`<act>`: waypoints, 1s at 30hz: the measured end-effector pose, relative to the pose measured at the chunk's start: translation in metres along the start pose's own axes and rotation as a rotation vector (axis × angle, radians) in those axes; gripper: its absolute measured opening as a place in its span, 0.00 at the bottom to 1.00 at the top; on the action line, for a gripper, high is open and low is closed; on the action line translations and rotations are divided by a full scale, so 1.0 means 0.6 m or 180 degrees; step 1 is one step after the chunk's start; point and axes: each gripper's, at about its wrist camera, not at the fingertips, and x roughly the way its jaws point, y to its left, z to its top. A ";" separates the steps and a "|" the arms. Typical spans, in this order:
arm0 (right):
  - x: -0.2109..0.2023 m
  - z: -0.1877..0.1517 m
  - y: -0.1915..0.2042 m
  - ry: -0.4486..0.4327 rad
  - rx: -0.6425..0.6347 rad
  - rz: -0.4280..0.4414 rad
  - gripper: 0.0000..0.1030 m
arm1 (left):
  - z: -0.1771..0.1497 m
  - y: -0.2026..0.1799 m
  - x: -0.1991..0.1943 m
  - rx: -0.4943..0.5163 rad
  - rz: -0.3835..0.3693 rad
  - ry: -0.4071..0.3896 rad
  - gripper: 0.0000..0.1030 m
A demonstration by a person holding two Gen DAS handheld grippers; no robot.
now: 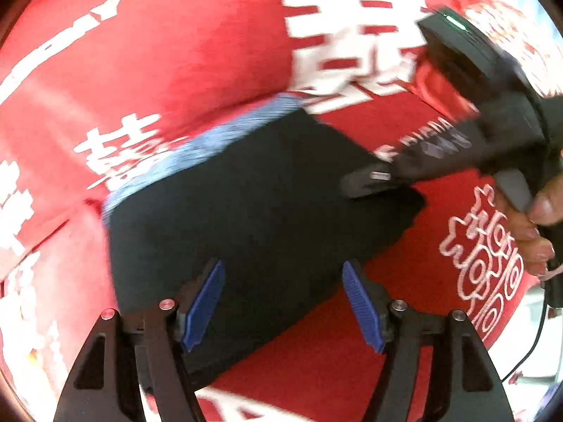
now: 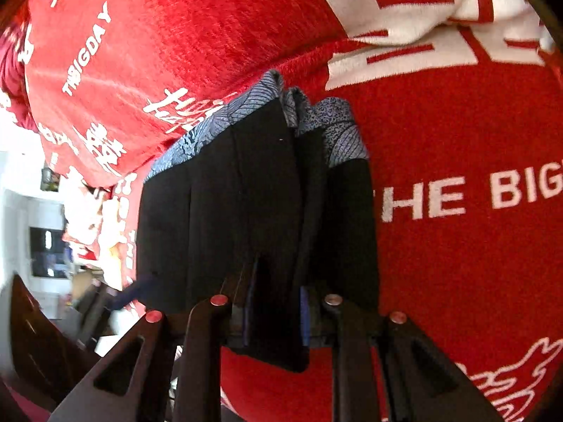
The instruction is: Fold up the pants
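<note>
Left wrist view is filled by a red blanket [image 1: 176, 52] with white lettering, and across the middle of the frame lies the pants [image 1: 246, 211], a dark bundle already folded into a compact rectangle with a blue patterned waistband [image 1: 197, 147] along its upper left edge. I'd say the folding is near its end: a last fold or a tidy set-down is what remains, and that calls for the held edge to be laid square on the stack. The right gripper [image 2: 276, 313] is clamped on the near edge of the pants, layers of cloth pinched between its blue pads. The left gripper [image 1: 283, 302] hangs over the bundle with fingers wide apart, holding nothing. Motion blur smears the waistband, and the bundle's underside and layer count stay hidden.
</note>
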 end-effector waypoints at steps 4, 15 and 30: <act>-0.017 -0.014 0.009 -0.0073 -0.0030 -0.0236 0.23 | -0.020 0.081 0.007 -0.0429 0.0251 0.0178 0.68; -0.023 -0.065 0.036 -0.0234 -0.0053 -0.0841 0.32 | -0.059 0.158 0.050 -0.1059 0.0058 0.0506 0.85; -0.059 -0.133 0.082 -0.0315 0.0249 -0.1172 0.58 | -0.069 0.175 0.060 -0.1072 -0.0095 0.0673 0.99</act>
